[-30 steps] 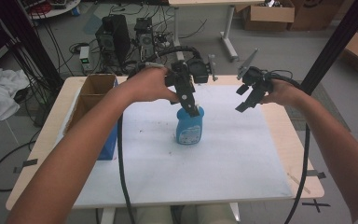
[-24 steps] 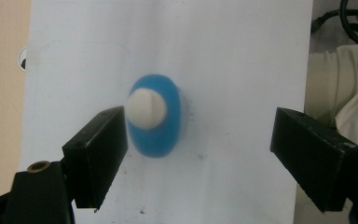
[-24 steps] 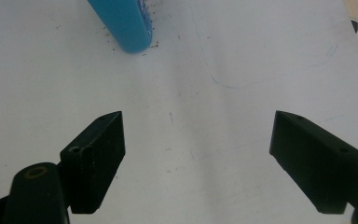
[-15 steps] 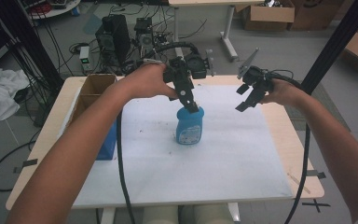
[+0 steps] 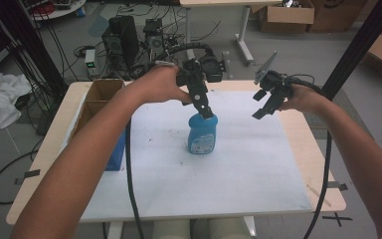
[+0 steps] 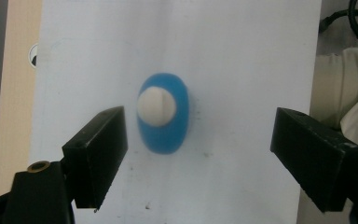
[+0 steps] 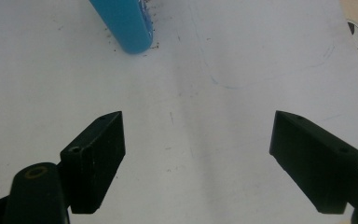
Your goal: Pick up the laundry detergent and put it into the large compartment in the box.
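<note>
High view: the blue bottle [image 5: 201, 134] stands upright near the middle of the white surface [image 5: 238, 169], its long axis vertical. The left hand-held gripper [image 5: 205, 110] hangs directly above its cap, jaws spread wide, nothing held. The right hand-held gripper [image 5: 262, 107], also wide, hovers well apart to the right, so the left is nearer.

Both grippers [image 5: 206, 112] [image 5: 259, 108] raised, jaws spread wide.
</note>
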{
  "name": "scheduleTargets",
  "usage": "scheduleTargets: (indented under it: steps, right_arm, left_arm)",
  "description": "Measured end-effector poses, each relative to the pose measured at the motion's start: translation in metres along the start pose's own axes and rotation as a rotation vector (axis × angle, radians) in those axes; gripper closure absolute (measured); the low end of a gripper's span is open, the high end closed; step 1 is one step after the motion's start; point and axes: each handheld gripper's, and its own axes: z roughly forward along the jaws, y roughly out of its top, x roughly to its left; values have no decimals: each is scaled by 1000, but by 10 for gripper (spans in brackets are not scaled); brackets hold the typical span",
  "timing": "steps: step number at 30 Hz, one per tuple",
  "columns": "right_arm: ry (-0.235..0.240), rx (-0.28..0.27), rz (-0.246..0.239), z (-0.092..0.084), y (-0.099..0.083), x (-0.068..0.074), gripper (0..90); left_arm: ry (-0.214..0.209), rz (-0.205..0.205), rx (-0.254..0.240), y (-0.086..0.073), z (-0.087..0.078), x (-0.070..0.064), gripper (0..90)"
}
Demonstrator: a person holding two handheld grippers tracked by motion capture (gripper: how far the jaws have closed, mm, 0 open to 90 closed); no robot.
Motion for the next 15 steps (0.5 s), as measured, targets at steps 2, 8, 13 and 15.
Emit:
scheduleTargets:
  steps: [2, 8, 13, 15]
  right_arm:
    - [3, -1, 2, 0, -1, -1, 181]
    - [2, 0, 5, 0, -2, -2, 181]
    - [1, 2, 6, -1, -3, -2, 181]
    - [5, 5, 8, 0, -3, -2, 181]
  left_arm:
    - [-6, -3, 0, 1, 1, 2, 193]
    - [-17, -11, -6, 4, 9, 15, 193]
    - [-26, -11, 2, 5, 16, 22, 191]
    - [-31, -15, 5, 6, 20, 26, 191]
